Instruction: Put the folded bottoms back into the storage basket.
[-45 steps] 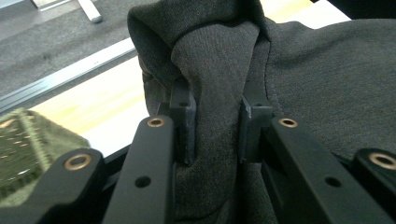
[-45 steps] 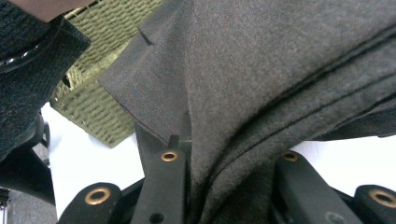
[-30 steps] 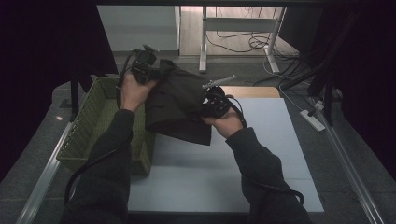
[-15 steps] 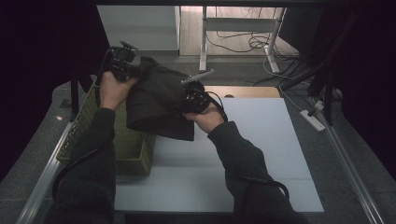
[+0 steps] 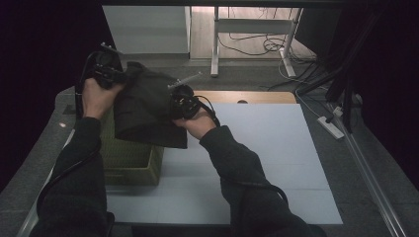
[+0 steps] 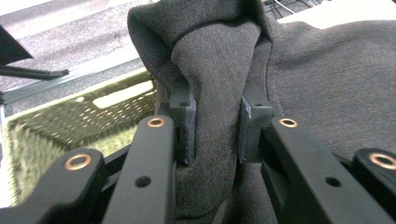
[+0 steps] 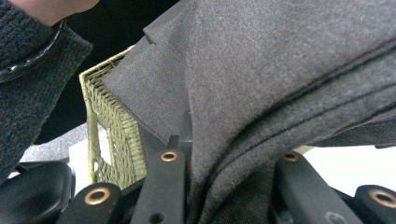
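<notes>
Both of my hands had carried the dark garment (image 5: 148,106) leftward across the high view since 1 second before, from above the table's edge to a spot over the woven basket (image 5: 131,160), and the grip on it looked unchanged.

Nearest to me, my 2 sleeved forearms came up from the bottom of the high view. Beyond them the white table top (image 5: 257,163) lay bare on its right half, and the green basket sat at its left edge, partly hidden under the hanging cloth.

My right gripper (image 5: 184,102) was clamped on the garment's right side; in the right gripper view the folded grey fabric (image 7: 280,93) ran down between the 2 black jaws, which were pressed together on it, with the basket's rim (image 7: 105,116) just behind and below.

My left gripper (image 5: 106,74) held the garment's far left corner, slightly higher. In the left gripper view its pads (image 6: 183,119) pinched a bunched fold of the fabric (image 6: 219,93) between them, and the open basket (image 6: 70,121) showed below and to the left.

Farther off, past the table, I saw grey floor, a white desk frame (image 5: 216,39) and loose cables (image 5: 257,44).
</notes>
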A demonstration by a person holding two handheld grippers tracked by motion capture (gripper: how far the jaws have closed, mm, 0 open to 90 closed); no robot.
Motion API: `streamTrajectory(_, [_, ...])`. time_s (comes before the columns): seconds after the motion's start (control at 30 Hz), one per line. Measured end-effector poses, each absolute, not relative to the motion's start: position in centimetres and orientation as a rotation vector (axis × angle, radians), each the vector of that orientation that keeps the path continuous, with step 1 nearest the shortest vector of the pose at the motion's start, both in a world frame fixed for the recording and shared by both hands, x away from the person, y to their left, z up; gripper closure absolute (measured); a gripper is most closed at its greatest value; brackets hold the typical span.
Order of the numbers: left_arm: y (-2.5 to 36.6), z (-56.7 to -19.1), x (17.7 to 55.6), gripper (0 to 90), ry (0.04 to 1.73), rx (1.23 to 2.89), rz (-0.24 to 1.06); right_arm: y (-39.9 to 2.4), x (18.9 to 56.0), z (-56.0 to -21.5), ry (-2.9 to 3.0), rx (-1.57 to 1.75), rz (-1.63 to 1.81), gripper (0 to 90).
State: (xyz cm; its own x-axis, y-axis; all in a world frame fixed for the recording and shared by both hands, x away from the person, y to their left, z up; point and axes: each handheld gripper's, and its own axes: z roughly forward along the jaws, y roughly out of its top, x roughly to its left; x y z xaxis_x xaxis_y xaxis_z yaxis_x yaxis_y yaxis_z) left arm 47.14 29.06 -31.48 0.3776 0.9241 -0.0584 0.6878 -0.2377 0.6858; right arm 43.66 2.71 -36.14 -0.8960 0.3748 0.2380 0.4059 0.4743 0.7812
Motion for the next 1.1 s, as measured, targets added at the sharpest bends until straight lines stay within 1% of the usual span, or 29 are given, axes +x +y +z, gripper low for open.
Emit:
streamTrajectory(0.37, [32.2,-32.6,46.5,71.6,1.449,2.003,0.483,6.3,43.4,-36.8,-2.673,-0.664,-1.402,74.4])
streamTrajectory(0.6, [34.3,-34.3,46.2,71.5,1.484,1.995,0.472,8.8,43.3,-37.8,-2.669,-0.649,-1.372,74.3])
streamTrajectory(1.1, [37.2,-37.8,45.7,71.1,1.540,1.979,0.458,12.5,43.0,-40.1,-2.669,-0.651,-1.314,74.0])
